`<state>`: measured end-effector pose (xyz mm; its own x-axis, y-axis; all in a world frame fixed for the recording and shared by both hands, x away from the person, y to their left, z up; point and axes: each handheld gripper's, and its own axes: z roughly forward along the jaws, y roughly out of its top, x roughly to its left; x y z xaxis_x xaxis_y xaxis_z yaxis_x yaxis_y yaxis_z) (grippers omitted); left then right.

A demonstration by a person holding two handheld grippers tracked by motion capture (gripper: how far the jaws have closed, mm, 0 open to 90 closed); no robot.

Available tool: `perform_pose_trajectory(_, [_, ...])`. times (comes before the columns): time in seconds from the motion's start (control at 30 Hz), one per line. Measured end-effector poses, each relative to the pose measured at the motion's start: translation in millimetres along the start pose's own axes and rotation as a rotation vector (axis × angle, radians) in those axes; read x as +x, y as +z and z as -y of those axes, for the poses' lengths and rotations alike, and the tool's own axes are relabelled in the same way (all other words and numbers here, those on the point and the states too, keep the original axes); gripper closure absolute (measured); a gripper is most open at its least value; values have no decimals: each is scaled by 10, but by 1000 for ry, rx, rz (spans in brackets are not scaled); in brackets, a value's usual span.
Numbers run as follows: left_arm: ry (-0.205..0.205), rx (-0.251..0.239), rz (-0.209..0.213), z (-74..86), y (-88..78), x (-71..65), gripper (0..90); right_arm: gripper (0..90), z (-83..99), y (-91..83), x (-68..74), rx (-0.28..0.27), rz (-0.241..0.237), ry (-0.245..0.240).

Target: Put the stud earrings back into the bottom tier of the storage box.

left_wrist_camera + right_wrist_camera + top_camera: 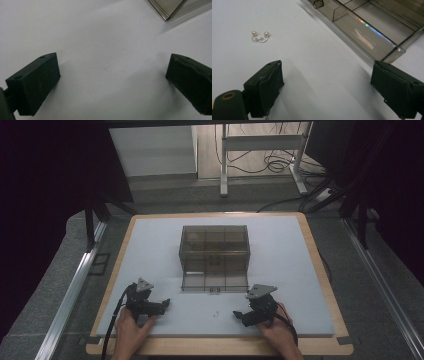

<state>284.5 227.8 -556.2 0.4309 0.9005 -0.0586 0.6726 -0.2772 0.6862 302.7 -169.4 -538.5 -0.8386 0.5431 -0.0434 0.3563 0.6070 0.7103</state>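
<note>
Pearl earrings [260,36] — two pale beads, thin wire hooks; both claws gape empty.

This looked like a lab: black curtains [45,195] enclosed a padded tabletop [280,270] on metal rails [70,295], with cables [270,162] loose on the floor [250,150] behind.

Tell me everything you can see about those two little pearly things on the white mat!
The pearl earrings are a pair: two small round beads, pinkish-cream and shiny like pearl, each on a thin curved silvery wire with a tiny metal ball. They lie flat and close together on the white mat, in front of the smoky clear box's open lid. Nothing holds them; they lie ahead of the open right tool. From above they are a tiny speck.
</note>
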Motion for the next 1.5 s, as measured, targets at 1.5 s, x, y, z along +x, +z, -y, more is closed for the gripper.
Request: perform_pose_trajectory(1.5, [5,4,0,-1,-3,3,0,127,-75,-2,2,54,-5,3])
